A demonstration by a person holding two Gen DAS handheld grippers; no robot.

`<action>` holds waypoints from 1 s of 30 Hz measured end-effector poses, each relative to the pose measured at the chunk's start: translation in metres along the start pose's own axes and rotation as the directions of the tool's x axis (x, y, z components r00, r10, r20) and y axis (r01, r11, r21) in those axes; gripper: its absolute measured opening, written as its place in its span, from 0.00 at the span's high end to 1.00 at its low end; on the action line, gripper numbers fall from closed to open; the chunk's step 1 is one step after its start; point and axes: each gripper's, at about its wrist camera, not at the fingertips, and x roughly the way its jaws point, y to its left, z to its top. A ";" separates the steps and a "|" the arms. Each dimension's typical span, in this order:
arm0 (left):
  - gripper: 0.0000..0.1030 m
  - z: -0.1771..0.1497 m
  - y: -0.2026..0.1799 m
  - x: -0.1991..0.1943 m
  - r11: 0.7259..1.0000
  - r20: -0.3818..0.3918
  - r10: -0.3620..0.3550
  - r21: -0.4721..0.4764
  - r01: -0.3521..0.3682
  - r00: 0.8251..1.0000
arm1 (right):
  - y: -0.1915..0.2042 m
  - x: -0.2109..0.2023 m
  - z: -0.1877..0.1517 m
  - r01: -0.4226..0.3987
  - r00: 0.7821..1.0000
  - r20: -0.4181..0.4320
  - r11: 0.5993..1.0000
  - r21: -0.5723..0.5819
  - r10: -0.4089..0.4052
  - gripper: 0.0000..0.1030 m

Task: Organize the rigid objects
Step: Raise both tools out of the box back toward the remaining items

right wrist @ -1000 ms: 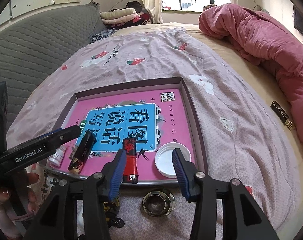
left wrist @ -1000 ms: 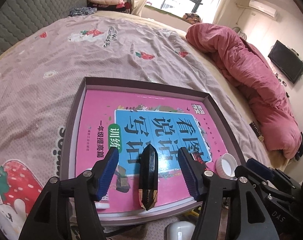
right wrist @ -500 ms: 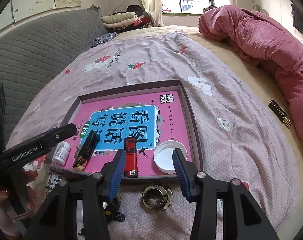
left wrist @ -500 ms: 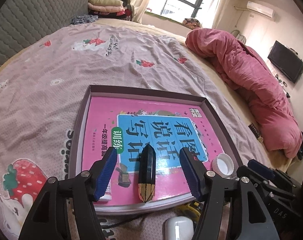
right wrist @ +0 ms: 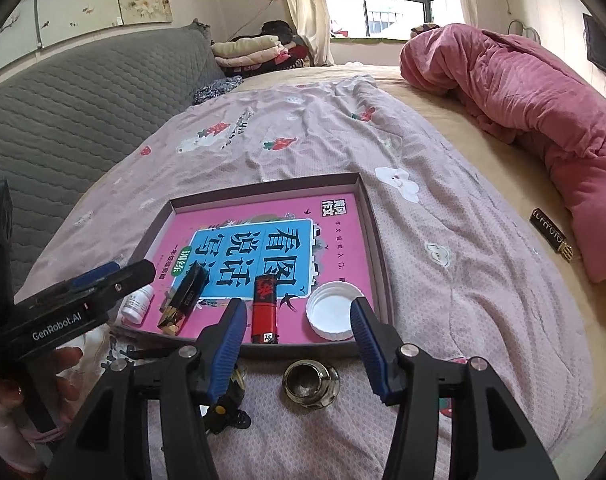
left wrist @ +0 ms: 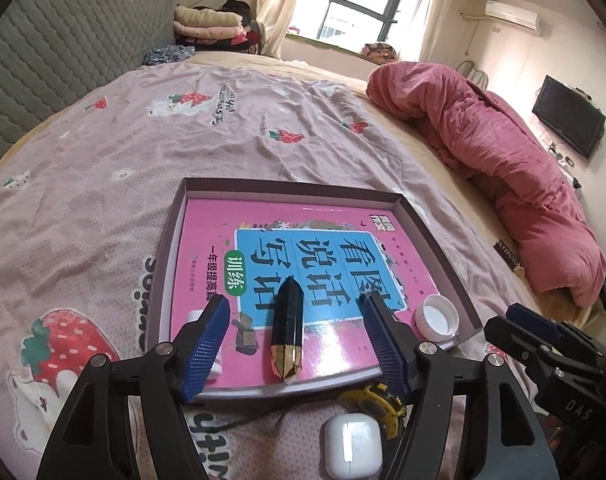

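Note:
A shallow dark box (left wrist: pixel 174 240) on the bed holds a pink book (left wrist: pixel 303 220). On the book lie a black-and-gold faceted tube (left wrist: pixel 287 330), a white cap (left wrist: pixel 437 318) and a small white bottle (left wrist: pixel 194 315), half hidden by a finger. My left gripper (left wrist: pixel 293 305) hovers over the tube, its jaws opening, and the pads touch nothing. In the right wrist view, a red lighter (right wrist: pixel 265 308) and the white cap (right wrist: pixel 331 310) lie in the box (right wrist: pixel 377 240). My right gripper (right wrist: pixel 298 308) stands above the box's near edge, its jaws opening with nothing in them.
Near the box's front edge lie a white earbud case (left wrist: pixel 353 446), a yellow tape measure (left wrist: pixel 377 398) and a metal ring (right wrist: pixel 311 383). A black-and-gold case (right wrist: pixel 553 236) lies at the right by a pink quilt (right wrist: pixel 543 100). A hand (right wrist: pixel 27 384) holds the left gripper (right wrist: pixel 83 300).
Both grippers have drawn back and upward from the box, and their jaws stand wider. The tube, lighter and cap stay where they lay. The earbud case and tape measure have come into view.

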 end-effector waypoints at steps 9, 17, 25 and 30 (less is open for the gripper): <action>0.31 -0.009 -0.010 -0.018 1.000 0.002 -0.002 -0.009 0.002 1.000 | -0.006 -0.011 -0.001 -0.010 1.000 0.021 1.000 0.013 0.010 0.48; 0.31 -0.022 -0.011 -0.030 1.000 -0.022 0.002 -0.021 -0.003 1.000 | -0.006 -0.019 -0.007 -0.032 0.999 0.026 0.999 0.010 0.032 0.48; 0.31 -0.034 -0.019 -0.042 1.000 -0.043 0.018 0.024 -0.017 0.999 | -0.005 -0.026 -0.010 -0.055 0.998 0.037 0.998 0.015 0.054 0.48; 0.31 -0.045 -0.026 -0.046 0.999 -0.076 0.010 0.037 -0.007 0.997 | -0.007 -0.029 -0.013 -0.066 0.997 0.039 0.998 0.016 0.065 0.48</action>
